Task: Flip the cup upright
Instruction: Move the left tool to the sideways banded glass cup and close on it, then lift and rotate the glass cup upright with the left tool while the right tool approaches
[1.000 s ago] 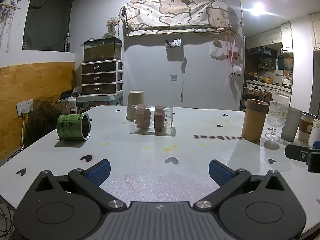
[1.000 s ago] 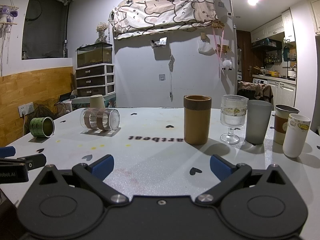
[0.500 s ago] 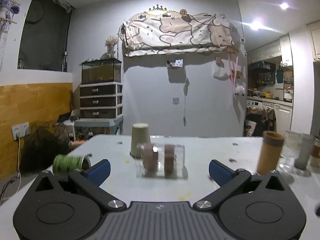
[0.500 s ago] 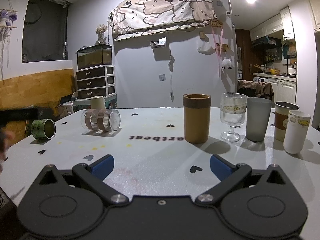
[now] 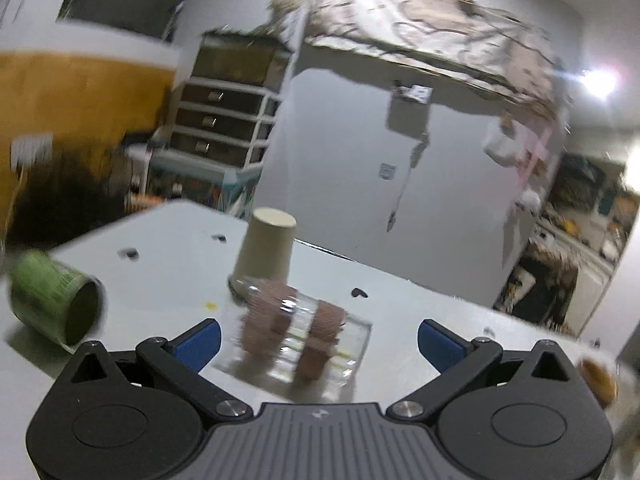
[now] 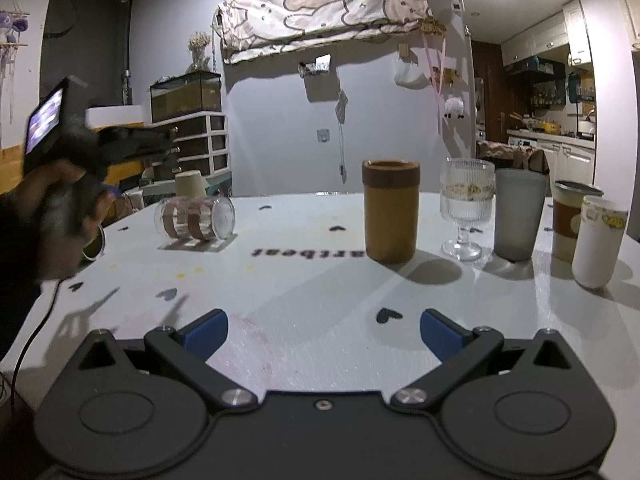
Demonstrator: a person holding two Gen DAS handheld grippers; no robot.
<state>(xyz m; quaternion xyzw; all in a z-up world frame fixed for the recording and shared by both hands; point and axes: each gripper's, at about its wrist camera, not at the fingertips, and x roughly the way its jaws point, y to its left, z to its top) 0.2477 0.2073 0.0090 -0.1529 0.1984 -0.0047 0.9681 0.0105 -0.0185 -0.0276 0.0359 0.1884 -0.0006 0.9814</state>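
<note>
- Clear glass cup with two brown bands around its body [image 5: 294, 336] lies on its side on the white desk with small dark heart marks [image 6: 320, 280]; left wrist view blurred, right wrist view sharp.
- In the right wrist view the glass cup [image 6: 195, 222] shows a transparent wall, two brown rings side by side, and a round clear end face turned toward the right.
- Long axis runs level with the desk, roughly left to right in both views; which end is the mouth cannot be told.
- It sits on the left half of the desk, just in front of a beige paper cup standing upside down [image 5: 266, 246].
- Green cylindrical tin on its side [image 5: 54, 300] lies well to its left, its open end toward the camera.
- Left gripper [image 5: 318, 342] is tilted, with blue-tipped fingers [image 5: 198, 340] spread wide on either side of the glass cup; not touching it, holding nothing.
- Right gripper [image 6: 322, 330] is low over the near desk, fingers wide apart, holding nothing.
- Right side of desk, upright in a row: tan cylindrical cup with brown rim [image 6: 390, 210], ribbed stemmed glass [image 6: 466, 210], frosted grey tumbler [image 6: 518, 214], brown-sleeved paper cup [image 6: 572, 220], white tumbler [image 6: 598, 240].
</note>
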